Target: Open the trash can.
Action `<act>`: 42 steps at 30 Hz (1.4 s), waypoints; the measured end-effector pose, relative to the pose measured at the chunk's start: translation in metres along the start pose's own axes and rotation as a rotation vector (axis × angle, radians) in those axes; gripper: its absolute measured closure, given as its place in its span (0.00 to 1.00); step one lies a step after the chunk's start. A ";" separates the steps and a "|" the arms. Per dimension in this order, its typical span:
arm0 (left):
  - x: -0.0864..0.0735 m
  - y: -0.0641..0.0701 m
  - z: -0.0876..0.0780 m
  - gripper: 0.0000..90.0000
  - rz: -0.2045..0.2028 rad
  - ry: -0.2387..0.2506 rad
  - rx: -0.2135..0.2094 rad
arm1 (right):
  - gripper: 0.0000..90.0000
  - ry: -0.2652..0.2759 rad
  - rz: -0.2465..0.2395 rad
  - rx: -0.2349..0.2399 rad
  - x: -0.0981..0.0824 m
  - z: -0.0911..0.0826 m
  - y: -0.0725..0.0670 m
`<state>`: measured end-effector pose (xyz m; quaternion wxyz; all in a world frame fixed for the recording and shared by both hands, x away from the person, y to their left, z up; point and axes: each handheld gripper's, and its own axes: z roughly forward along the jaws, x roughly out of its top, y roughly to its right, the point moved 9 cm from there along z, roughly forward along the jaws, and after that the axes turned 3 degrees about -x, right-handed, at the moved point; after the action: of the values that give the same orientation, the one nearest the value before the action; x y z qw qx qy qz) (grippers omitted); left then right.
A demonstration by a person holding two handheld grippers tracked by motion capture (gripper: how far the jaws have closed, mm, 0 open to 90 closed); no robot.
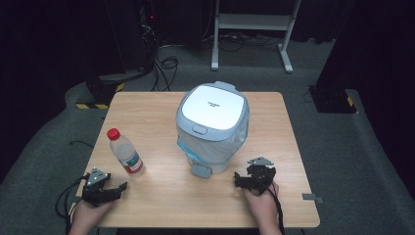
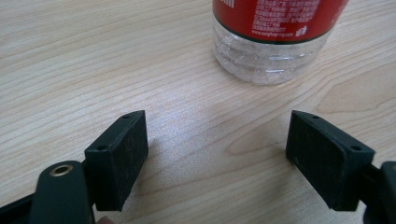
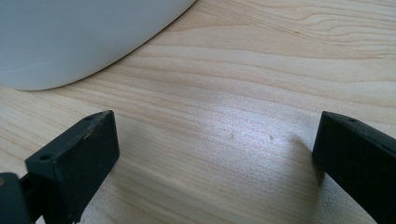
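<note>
With both grippers released and empty, advance the left gripper (image 1: 111, 188) squarely toward the plastic bottle (image 1: 126, 152) standing left of centre, centring its jaws on the clear body, while the right gripper (image 1: 243, 180) waits beside the lidded bin (image 1: 213, 125).

The table (image 1: 161, 117) is pale wood with fine brown grain. On its left stands a clear bottle (image 1: 126, 152) with a red cap and a red label printed in white. The bin (image 1: 213, 128) in the middle is light blue-grey with a white lid. Both grippers, left (image 1: 113, 188) and right (image 1: 241, 180), are black, each topped by a grey plate. The floor (image 1: 352, 161) is grey carpet.
</note>
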<state>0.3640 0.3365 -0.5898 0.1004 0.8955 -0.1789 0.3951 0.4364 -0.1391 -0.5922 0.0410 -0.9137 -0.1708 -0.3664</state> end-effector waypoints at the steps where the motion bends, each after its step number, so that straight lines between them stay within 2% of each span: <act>1: 0.000 0.000 0.000 0.23 0.000 0.000 0.000 | 0.00 0.000 0.000 0.001 0.000 0.000 0.000; 9: 0.001 -0.001 0.001 0.23 0.007 -0.006 0.004 | 0.05 0.011 0.009 -0.012 0.001 0.000 0.002; 13: 0.001 0.000 0.001 0.23 0.006 -0.006 0.003 | 0.20 0.040 0.017 -0.019 0.001 -0.005 0.004; 16: 0.001 0.001 0.000 0.25 0.006 0.002 -0.001 | 0.27 0.035 0.019 -0.010 0.000 -0.008 0.004; 22: -0.004 0.007 -0.007 0.35 0.025 0.011 -0.018 | 0.38 0.055 0.002 0.018 -0.001 -0.017 -0.010; 26: -0.005 0.018 -0.009 0.43 0.056 0.012 -0.050 | 0.45 0.078 0.000 0.051 0.000 -0.025 -0.022; 27: -0.005 0.018 -0.009 0.45 0.056 0.012 -0.050 | 0.47 0.085 -0.005 0.062 0.001 -0.027 -0.026; 30: -0.004 0.032 -0.010 0.51 0.068 0.005 -0.091 | 0.51 0.104 0.000 0.094 0.003 -0.033 -0.036; 32: -0.003 0.035 -0.009 0.54 0.068 0.007 -0.097 | 0.52 0.116 -0.003 0.106 0.004 -0.036 -0.042; 34: 0.001 0.046 -0.008 0.55 0.090 0.007 -0.110 | 0.54 0.128 -0.012 0.121 0.006 -0.039 -0.049; 39: 0.010 0.067 -0.005 0.61 0.083 0.033 -0.145 | 0.65 0.139 -0.039 0.160 0.006 -0.042 -0.063; 42: 0.016 0.084 -0.001 0.65 0.125 0.029 -0.158 | 0.67 0.134 -0.046 0.174 0.006 -0.042 -0.069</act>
<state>0.3398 0.2559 -0.5739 0.1487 0.8659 -0.2635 0.3982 0.3893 -0.0812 -0.5605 0.1229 -0.8760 -0.2197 -0.4115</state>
